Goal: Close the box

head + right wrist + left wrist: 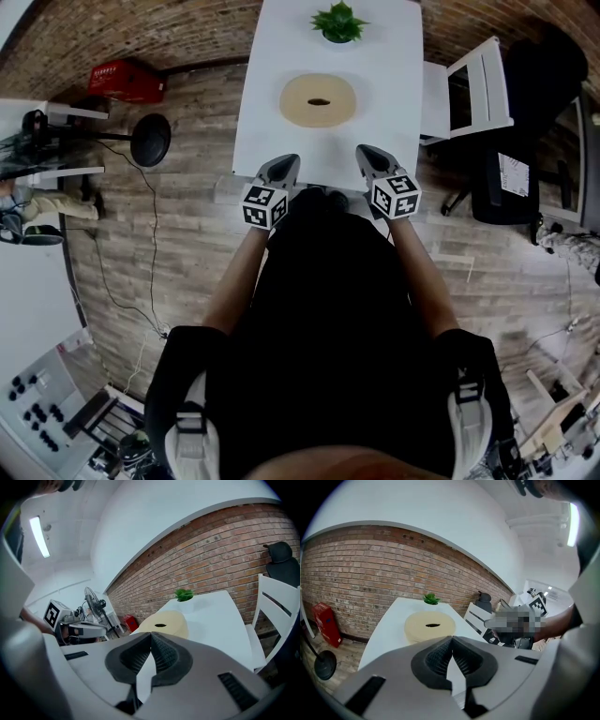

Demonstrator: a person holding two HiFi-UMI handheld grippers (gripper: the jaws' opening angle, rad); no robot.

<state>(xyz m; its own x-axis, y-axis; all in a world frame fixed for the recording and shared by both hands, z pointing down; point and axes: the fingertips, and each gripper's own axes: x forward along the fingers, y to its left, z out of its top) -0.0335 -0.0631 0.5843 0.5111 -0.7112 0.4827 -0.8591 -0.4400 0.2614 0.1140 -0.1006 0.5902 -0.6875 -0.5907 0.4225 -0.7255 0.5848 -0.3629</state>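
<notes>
Left claw [284, 163] and right claw [367, 154], both clenched empty, hover near the round beige box [319, 116] on the white surface [386, 66].

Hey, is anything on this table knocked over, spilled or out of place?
Nothing stands out. The round beige box lies flat on the white table, the small potted plant stands upright at the far end, and no spill shows. The left tool and right tool are shut and empty at the near edge.
</notes>
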